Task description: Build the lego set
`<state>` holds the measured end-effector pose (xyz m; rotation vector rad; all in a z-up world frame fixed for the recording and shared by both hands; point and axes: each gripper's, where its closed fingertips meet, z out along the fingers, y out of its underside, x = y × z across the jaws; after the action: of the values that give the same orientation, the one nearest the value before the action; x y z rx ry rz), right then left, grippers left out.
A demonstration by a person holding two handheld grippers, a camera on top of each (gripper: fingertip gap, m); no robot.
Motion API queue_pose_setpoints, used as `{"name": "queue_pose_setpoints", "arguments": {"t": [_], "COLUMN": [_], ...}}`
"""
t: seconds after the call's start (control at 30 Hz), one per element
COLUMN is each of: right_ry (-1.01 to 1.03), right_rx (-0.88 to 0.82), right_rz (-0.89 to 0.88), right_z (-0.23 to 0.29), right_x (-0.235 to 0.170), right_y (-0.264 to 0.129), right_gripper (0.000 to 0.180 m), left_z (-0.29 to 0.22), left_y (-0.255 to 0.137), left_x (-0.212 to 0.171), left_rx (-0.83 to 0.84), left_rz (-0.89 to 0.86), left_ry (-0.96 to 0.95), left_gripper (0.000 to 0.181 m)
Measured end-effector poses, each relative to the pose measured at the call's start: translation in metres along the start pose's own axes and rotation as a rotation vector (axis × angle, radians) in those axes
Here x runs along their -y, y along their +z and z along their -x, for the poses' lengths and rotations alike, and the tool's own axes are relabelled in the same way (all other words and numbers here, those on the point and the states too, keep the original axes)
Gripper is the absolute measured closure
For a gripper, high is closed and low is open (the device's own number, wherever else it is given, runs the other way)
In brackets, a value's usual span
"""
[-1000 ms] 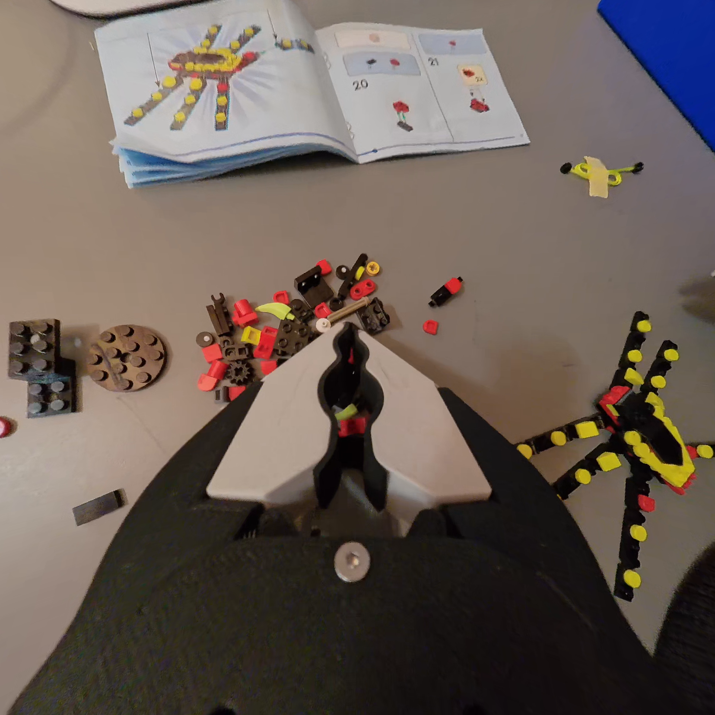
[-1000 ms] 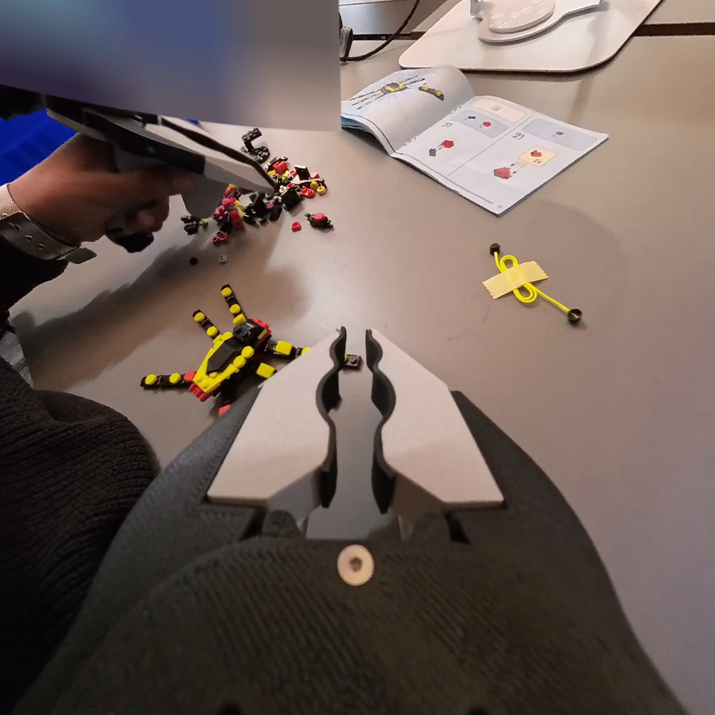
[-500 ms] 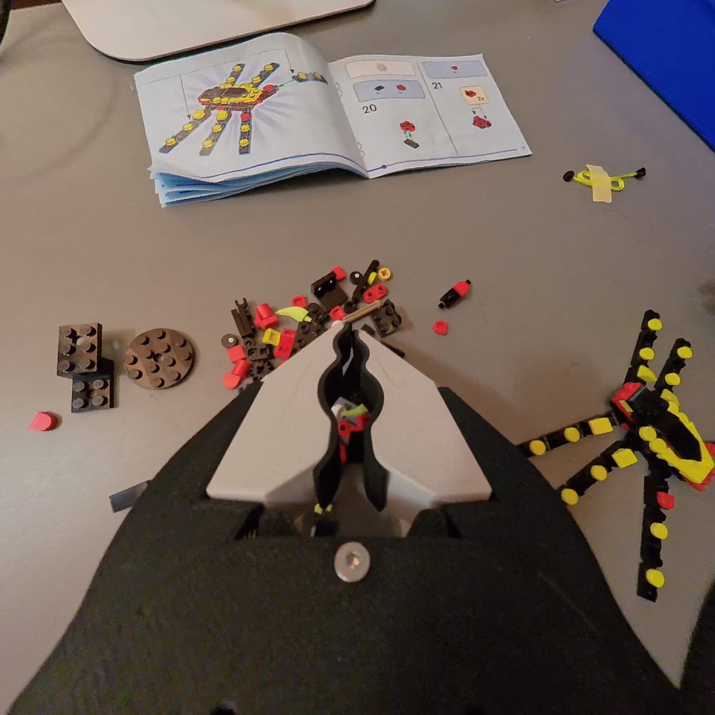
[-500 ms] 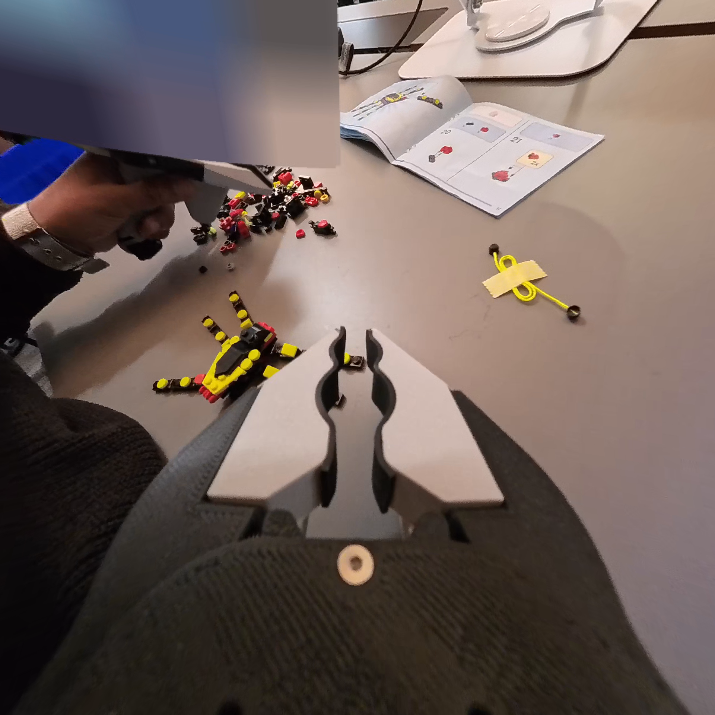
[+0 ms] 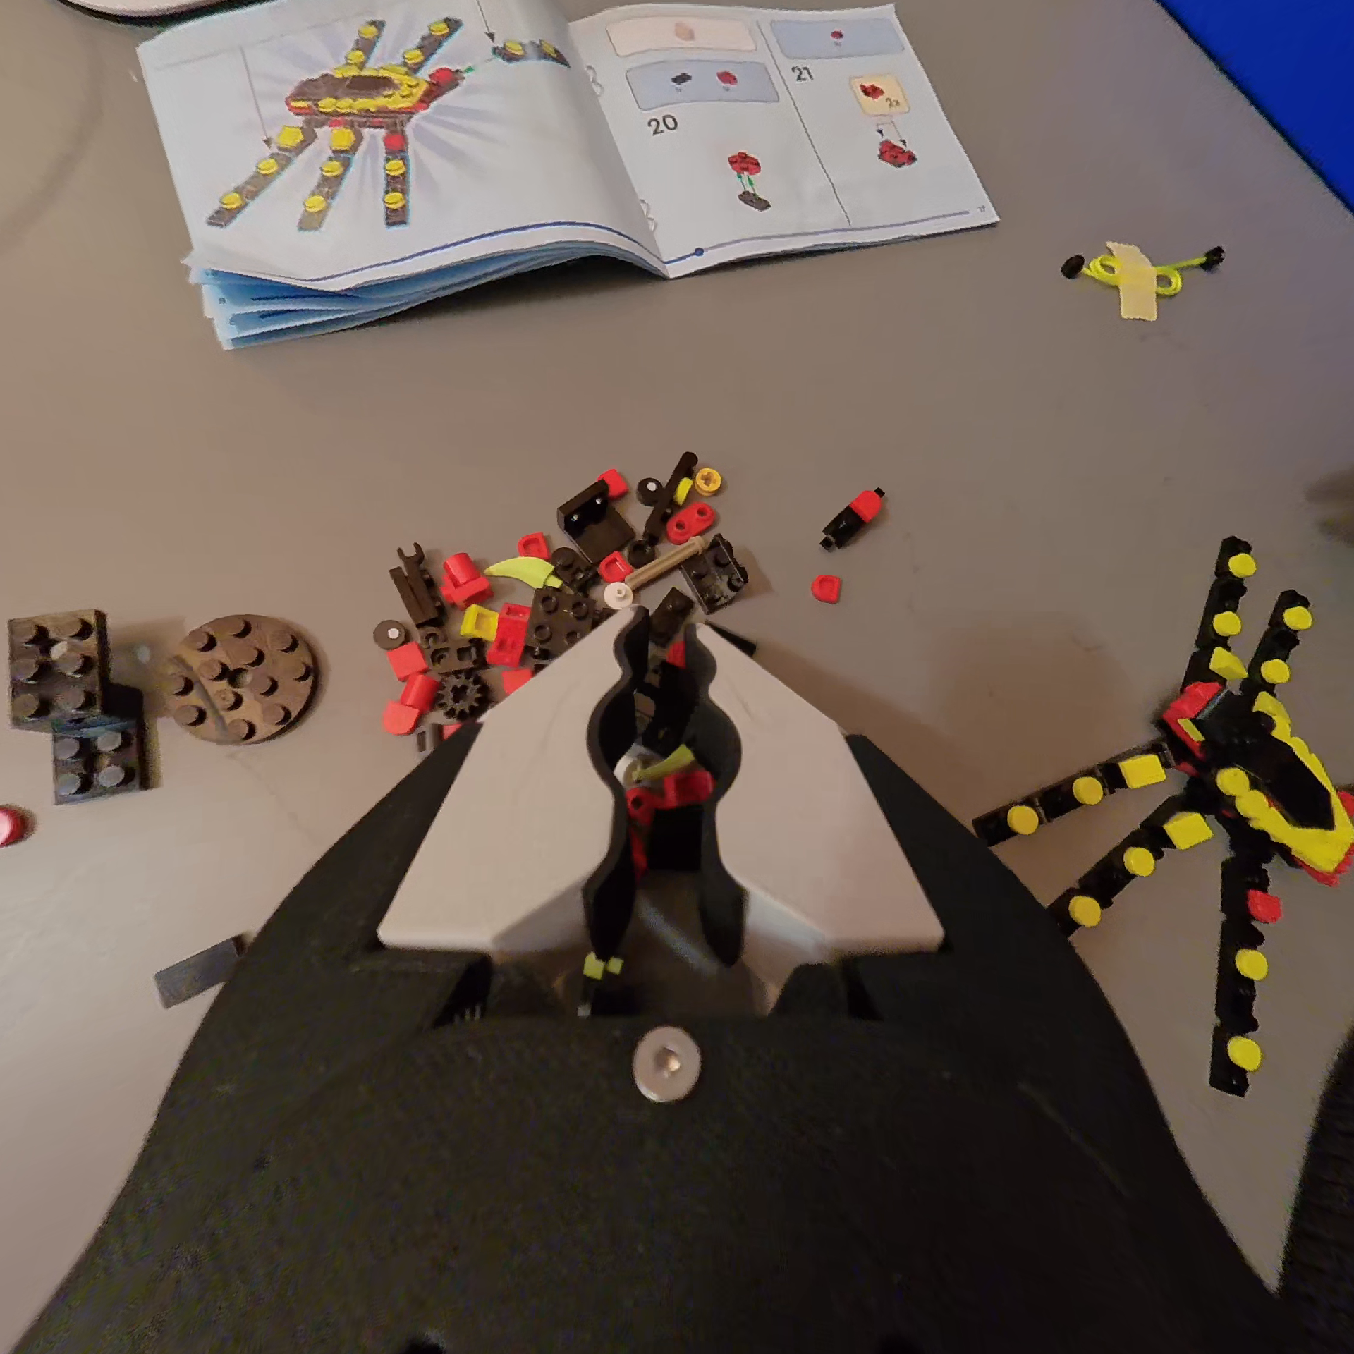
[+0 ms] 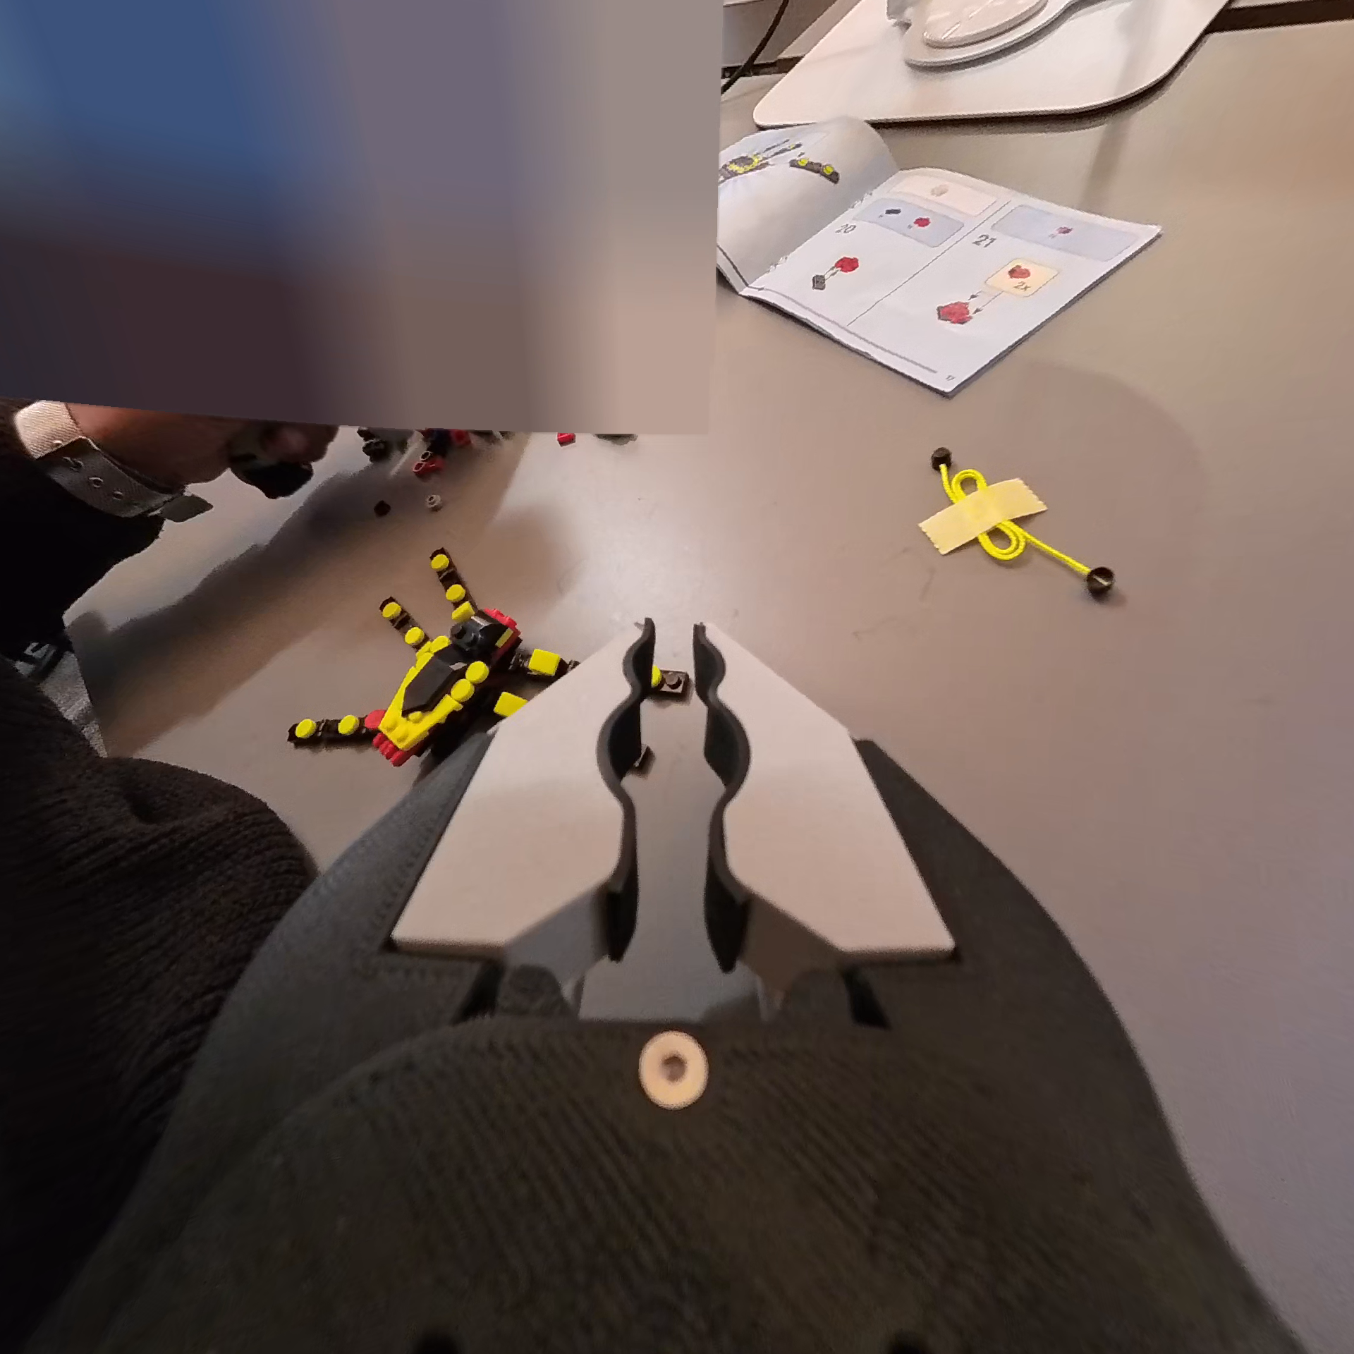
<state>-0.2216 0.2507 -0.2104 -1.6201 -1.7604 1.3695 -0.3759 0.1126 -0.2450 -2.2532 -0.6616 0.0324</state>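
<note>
The yellow, black and red spider model (image 5: 1275,798) lies on the grey table, to the right of my left gripper (image 5: 665,621). The left gripper hangs over a pile of small loose pieces (image 5: 557,601); its jaws stand slightly apart with a small black piece showing at the tips. I cannot tell whether it is gripped. My right gripper (image 6: 670,634) is slightly open and empty, just right of the model (image 6: 439,681), with one leg tip showing between its jaws. The open instruction booklet (image 5: 557,146) lies behind the pile.
Two black bricks (image 5: 58,674) and a brown round plate (image 5: 238,678) lie left of the pile. A black-and-red piece (image 5: 853,516) and a red piece (image 5: 826,588) lie right of it. A taped yellow string (image 6: 982,513) and a monitor base (image 6: 989,73) are farther off. Left tips to right tips: about 20 cm. To reach the red piece (image 5: 826,588) in a straight line is about 4 cm for my left fingers, about 15 cm for my right.
My left gripper has moved closer to the pile and its jaws, shut before, have parted a little. The right gripper has barely moved.
</note>
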Motion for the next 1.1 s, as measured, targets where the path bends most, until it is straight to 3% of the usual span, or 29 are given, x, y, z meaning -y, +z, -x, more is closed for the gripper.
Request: {"name": "queue_pose_setpoints", "arguments": {"t": [0.13, 0.47, 0.7, 1.1], "right_ry": [0.001, -0.004, -0.007, -0.006], "right_rx": [0.002, 0.005, 0.001, 0.004], "right_rz": [0.000, 0.002, 0.004, 0.007], "right_z": [0.0002, 0.0018, 0.0015, 0.0020], "right_x": [-0.0002, -0.0003, -0.0006, -0.0013], "right_y": [0.0001, -0.0003, -0.0002, 0.0001], "right_gripper": [0.171, 0.171, 0.171, 0.171], "left_z": [-0.0021, -0.0046, -0.0015, -0.0005], "left_y": [0.0052, 0.0053, 0.0013, 0.0048], "left_x": [0.0004, -0.0010, 0.0041, -0.0039], "left_rx": [0.004, -0.046, 0.037, 0.024], "left_rz": [0.015, 0.040, 0.023, 0.062], "left_ry": [0.025, -0.036, 0.074, 0.048], "left_gripper": [0.165, 0.170, 0.171, 0.174]}}
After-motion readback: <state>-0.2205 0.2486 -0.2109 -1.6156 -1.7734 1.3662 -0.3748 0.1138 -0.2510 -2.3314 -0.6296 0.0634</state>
